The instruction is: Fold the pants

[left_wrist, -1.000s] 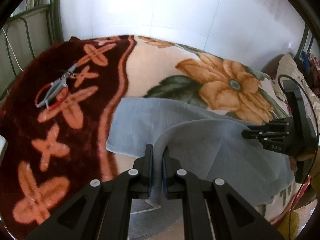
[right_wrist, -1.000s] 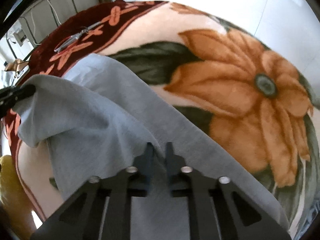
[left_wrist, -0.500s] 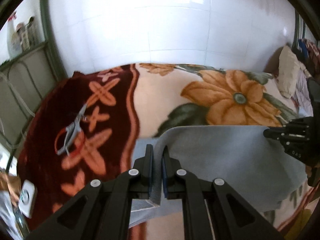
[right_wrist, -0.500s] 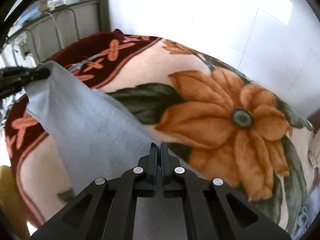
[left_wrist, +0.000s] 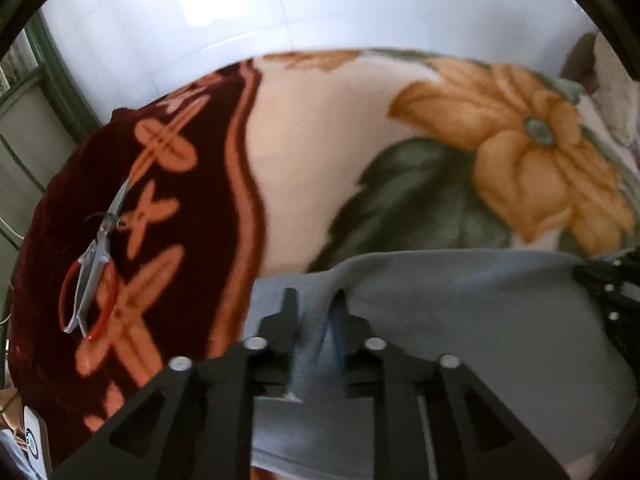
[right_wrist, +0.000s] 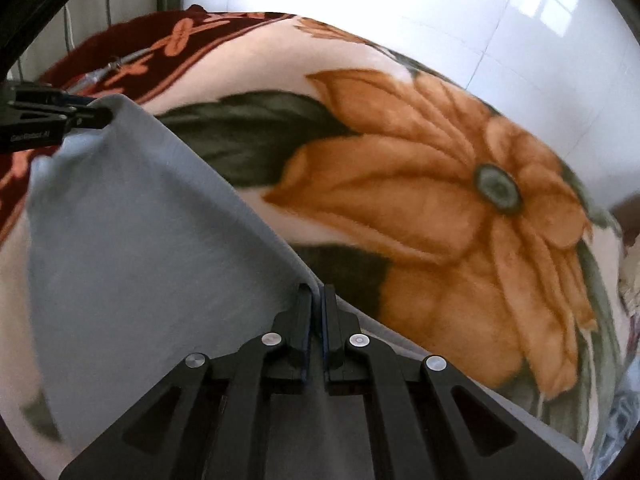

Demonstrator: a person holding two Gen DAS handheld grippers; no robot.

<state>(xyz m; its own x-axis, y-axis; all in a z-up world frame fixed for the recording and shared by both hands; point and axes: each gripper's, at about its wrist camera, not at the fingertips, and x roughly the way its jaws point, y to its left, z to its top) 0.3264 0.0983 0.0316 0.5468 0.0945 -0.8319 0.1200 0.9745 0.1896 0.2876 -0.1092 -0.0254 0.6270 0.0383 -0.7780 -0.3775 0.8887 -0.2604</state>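
While left fingers (left_wrist: pixel 290 312) just parting round pants (left_wrist: pixel 460 320), right fingers (right_wrist: pixel 304 320) clenched on them (scissors (left_wrist: pixel 94 264) well aside).

On my left wrist view the pants (left_wrist: pixel 460 320) lie on the blanket (left_wrist: pixel 320 152) in front of me, a fold of them between the left gripper (left_wrist: pixel 314 300) fingers. The scissors (left_wrist: pixel 94 256) lie well to the left on the blanket. The right gripper (right_wrist: pixel 318 300) sits at the pants' right edge.
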